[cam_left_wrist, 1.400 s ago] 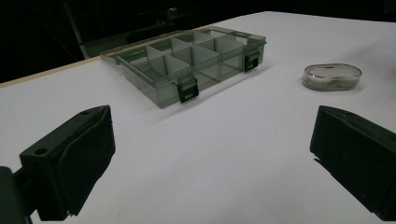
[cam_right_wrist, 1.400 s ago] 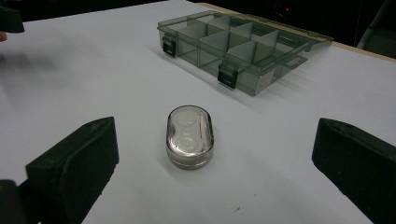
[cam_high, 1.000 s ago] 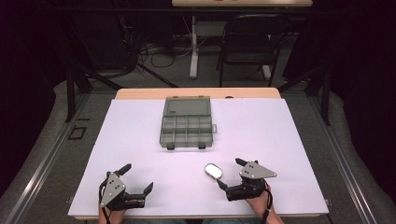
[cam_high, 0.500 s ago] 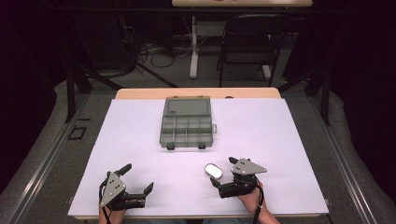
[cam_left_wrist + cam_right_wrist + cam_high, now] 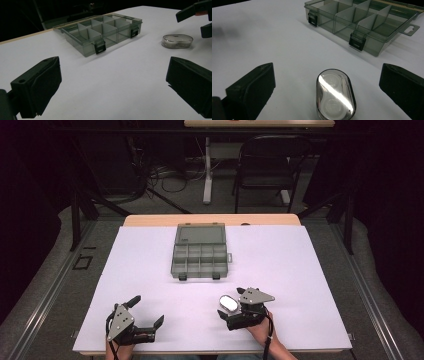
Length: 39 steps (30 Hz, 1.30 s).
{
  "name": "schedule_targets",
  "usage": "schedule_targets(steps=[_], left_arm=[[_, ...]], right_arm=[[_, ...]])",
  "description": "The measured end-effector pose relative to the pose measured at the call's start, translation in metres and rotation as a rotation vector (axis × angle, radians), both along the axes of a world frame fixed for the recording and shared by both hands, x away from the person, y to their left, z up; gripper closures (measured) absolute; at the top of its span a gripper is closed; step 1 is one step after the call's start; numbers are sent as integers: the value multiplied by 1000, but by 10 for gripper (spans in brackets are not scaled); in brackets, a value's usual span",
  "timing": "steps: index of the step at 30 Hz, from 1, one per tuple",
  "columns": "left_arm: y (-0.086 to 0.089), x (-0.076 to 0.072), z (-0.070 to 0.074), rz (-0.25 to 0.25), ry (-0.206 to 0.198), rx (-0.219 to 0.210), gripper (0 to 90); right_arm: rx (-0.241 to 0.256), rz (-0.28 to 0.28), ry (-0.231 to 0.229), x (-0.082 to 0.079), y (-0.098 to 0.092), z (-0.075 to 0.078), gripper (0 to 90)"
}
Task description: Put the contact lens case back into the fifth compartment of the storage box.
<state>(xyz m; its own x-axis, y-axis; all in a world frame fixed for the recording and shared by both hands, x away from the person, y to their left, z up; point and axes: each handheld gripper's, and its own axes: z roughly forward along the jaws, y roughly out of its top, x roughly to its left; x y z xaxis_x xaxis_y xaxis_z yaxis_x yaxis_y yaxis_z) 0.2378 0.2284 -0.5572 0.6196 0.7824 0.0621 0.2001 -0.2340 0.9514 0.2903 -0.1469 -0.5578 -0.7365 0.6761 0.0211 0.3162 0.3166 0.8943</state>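
Your right tool [image 5: 231,312] straddles the small clear oval case [image 5: 335,96] on the white tabletop [image 5: 300,270], jaws spread, likely lining up a pinch. Your left tool [image 5: 145,317] waits spread; the divided organizer box [image 5: 200,252] lies open beyond.

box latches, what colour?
Black, on a smoky translucent grey box; latches show best in the right gripper view.

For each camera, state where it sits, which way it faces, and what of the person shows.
High view: above the person's side, facing forward and down on the table; both hands and claws show.
Left gripper view: on the left claw, facing the organizer box.
Right gripper view: on the right claw, over the oval case.
All share box and case.
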Motion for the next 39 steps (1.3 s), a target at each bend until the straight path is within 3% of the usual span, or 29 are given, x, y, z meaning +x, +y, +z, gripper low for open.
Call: schedule_targets(steps=[12,21,23,24,31,39], left_arm=[[-1,0,0,2,1,3,0],[-2,1,0,4,6,10,0],[-2,1,0,2,6,9,0],[-2,0,0,1,2,9,0],[-1,0,0,6,4,11,1],[-2,1,0,0,5,15,2]], right_arm=[[-3,16,48,9,2,-5,0],[-51,39,80,13,7,-7,21],[-66,24,83,14,7,-7,68],[-90,-1,86,13,7,-7,159],[-138,-37,102,10,8,-6,339],[-174,-47,125,9,7,-8,448]])
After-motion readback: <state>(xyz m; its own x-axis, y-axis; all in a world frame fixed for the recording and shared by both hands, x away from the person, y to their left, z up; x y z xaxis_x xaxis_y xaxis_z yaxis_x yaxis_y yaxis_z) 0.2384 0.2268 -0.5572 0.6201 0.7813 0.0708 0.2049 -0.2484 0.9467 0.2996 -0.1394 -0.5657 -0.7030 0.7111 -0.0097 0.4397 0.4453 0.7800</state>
